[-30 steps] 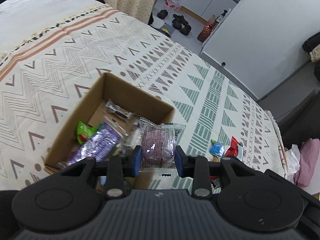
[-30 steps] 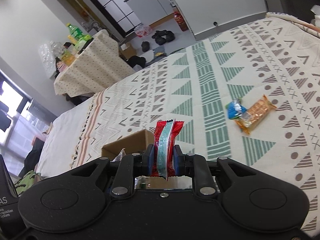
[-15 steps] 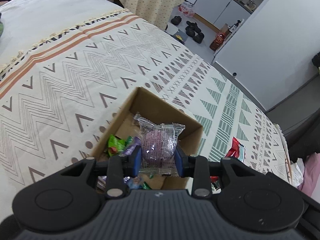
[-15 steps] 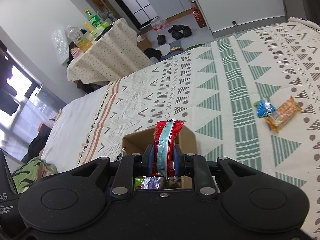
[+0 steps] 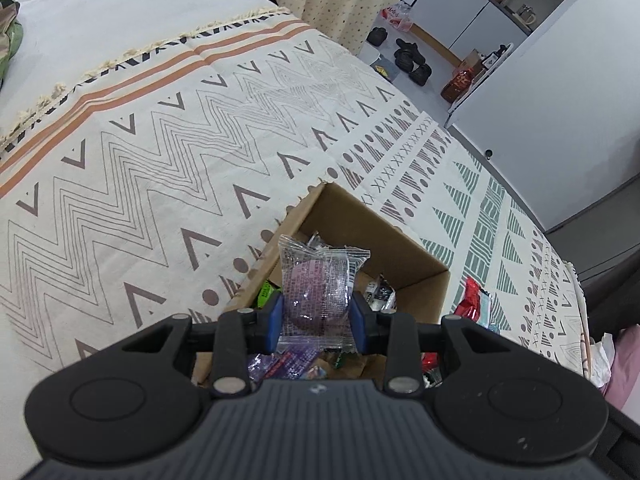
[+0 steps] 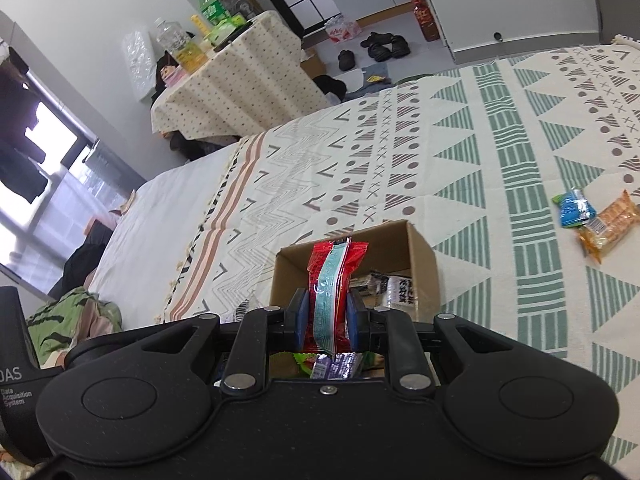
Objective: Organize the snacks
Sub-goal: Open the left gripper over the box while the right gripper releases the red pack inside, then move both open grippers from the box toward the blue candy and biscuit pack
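Wrappers feel light, crinkly, slippery: my left gripper (image 5: 318, 314) pinches the purple cake (image 5: 320, 292) mid-pack, right gripper (image 6: 326, 318) clamps the red packet (image 6: 334, 280), both frame-centre over the box (image 5: 400, 248).

Light: bright, even daylight
Source: blown-out window (image 6: 36, 168), right view's left edge
Shadows: soft, faint
Focus: sharp, no blur
Edges: strong fisheye bending of the bed (image 5: 160, 152)
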Tool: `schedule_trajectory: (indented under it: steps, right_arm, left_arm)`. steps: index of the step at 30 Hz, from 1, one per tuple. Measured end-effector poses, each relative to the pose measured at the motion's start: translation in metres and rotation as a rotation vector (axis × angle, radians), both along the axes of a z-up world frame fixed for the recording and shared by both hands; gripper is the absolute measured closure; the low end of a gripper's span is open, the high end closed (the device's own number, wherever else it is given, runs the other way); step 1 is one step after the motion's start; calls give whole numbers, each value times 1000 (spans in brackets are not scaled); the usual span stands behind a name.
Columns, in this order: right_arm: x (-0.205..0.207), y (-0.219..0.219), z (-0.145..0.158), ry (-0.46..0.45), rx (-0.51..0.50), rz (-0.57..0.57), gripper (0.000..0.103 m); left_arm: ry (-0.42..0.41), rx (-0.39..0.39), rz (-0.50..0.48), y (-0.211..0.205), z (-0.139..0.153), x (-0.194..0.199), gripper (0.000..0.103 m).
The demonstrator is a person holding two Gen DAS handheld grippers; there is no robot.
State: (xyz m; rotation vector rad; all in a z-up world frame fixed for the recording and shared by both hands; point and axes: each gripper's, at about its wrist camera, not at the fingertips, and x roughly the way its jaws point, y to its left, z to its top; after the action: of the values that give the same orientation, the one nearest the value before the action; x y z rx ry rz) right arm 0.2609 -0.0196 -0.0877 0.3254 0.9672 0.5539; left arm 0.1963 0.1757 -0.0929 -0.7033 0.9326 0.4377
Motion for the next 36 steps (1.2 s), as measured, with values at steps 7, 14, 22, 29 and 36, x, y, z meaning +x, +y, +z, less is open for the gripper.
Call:
schedule_trajectory:
  steps: [7,14,22,29,36]
  right_arm:
    - [1,11,-6,14,-16,18,83]
    - [-1,9,-12,30,-32,18,83]
    - [-5,-3,-15,44,-46,-7,64]
    - [-4,-23,-14,44,-46,-59,53]
    - [-5,-53,-14,40,-37,-107,38]
  left_arm:
    - [-5,-64,22,10,-8,4,61]
    - [11,-43,27,9,-8,5,50]
    - [33,1,23,-4,-4,2,23]
    - [54,28,3,-22,-1,4,14]
    - [45,39,-35,-51,3,8,9]
